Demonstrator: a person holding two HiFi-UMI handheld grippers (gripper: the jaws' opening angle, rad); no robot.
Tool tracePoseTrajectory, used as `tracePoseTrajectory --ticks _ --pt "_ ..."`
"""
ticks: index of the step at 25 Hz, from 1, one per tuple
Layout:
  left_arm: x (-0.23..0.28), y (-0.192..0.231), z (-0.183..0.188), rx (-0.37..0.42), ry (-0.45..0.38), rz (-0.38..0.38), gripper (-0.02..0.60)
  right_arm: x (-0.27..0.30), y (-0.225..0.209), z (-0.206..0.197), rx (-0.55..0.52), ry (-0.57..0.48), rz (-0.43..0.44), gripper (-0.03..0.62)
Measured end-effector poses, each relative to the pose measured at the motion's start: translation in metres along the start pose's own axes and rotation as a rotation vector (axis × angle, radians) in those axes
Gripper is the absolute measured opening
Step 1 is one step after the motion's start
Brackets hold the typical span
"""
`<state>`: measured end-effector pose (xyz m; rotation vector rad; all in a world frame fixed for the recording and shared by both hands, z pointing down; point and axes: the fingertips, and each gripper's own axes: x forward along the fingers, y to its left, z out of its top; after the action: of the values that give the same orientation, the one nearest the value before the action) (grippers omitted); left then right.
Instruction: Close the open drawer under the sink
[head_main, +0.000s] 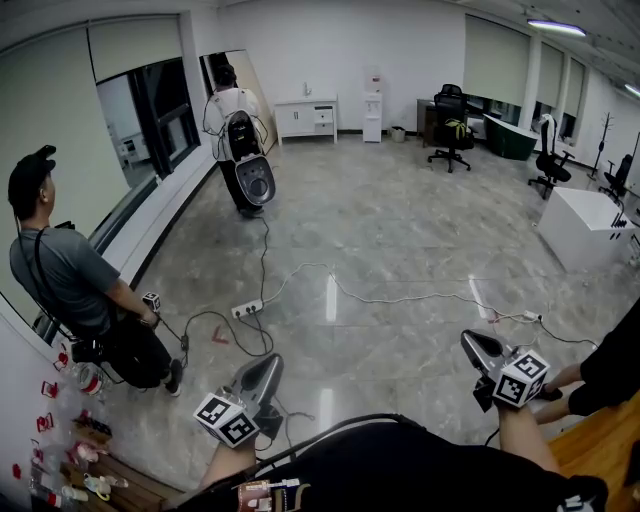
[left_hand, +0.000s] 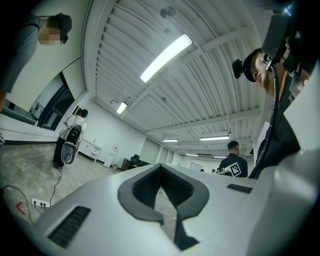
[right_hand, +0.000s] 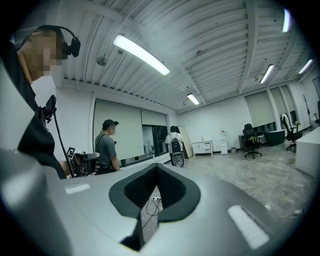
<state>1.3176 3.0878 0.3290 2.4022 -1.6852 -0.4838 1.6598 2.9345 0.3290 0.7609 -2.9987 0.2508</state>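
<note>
No sink and no drawer show in any view. In the head view I hold both grippers low in front of me, pointing out over a grey tiled floor (head_main: 400, 250). My left gripper (head_main: 268, 364) has its jaws together with nothing between them; in the left gripper view (left_hand: 161, 168) it tilts up toward the ceiling. My right gripper (head_main: 470, 341) is also shut and empty; in the right gripper view (right_hand: 156, 168) it faces across the room toward the windows.
A person in a grey shirt (head_main: 62, 278) stands at the left by the window wall. Another person with a backpack (head_main: 235, 115) stands farther back. A power strip (head_main: 247, 309) and cables (head_main: 400, 297) lie on the floor. A white desk (head_main: 585, 228) stands right, office chairs (head_main: 450, 128) behind.
</note>
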Motion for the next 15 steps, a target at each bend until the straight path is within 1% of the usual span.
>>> tracePoseTrajectory --ticks 9,15 --pt "-0.031 0.057 0.02 -0.024 -0.001 -0.016 -0.002 0.053 0.041 0.006 -0.011 0.001 -0.009 -0.002" --pt "-0.051 0.105 0.032 -0.037 0.027 -0.024 -0.002 0.097 0.07 0.005 -0.015 0.008 -0.018 -0.002"
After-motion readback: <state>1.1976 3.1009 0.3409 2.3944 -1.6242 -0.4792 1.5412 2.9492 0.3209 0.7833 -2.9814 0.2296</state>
